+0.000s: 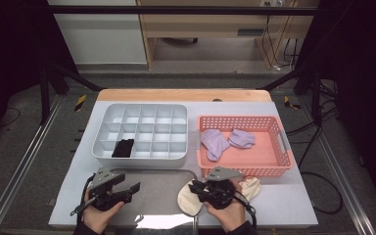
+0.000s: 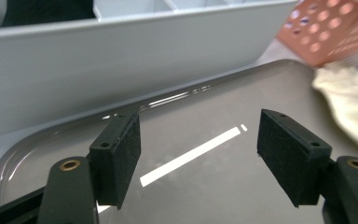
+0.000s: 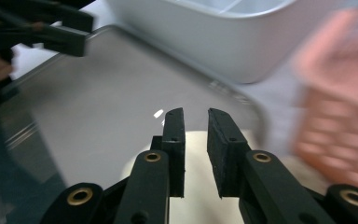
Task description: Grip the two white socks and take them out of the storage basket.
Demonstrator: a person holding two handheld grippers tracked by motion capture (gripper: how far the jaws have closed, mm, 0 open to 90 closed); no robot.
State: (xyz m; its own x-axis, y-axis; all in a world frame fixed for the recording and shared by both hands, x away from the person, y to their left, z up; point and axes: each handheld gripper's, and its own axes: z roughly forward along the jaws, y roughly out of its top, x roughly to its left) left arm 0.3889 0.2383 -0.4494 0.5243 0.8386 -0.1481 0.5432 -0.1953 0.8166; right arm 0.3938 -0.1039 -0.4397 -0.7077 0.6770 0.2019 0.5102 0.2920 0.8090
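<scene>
My left gripper (image 1: 131,190) (image 2: 198,135) is open over the left part of a grey metal tray (image 1: 161,196) (image 2: 205,186), with nothing between its jaws. My right gripper (image 1: 201,190) (image 3: 196,116) hovers at the tray's right end, just above a cream sock (image 1: 188,201) (image 3: 198,205). Its jaws stand a narrow gap apart and nothing shows pinched between them. The cream sock (image 2: 349,107) also appears in the left gripper view. A second cream piece (image 1: 250,187) lies right of my right hand.
A white divided organizer (image 1: 142,155) (image 2: 121,60) (image 3: 214,42) stands behind the tray, with a black sock (image 1: 123,148) in a front compartment. A pink basket (image 1: 245,170) (image 3: 335,121) to its right holds two purple socks (image 1: 214,142).
</scene>
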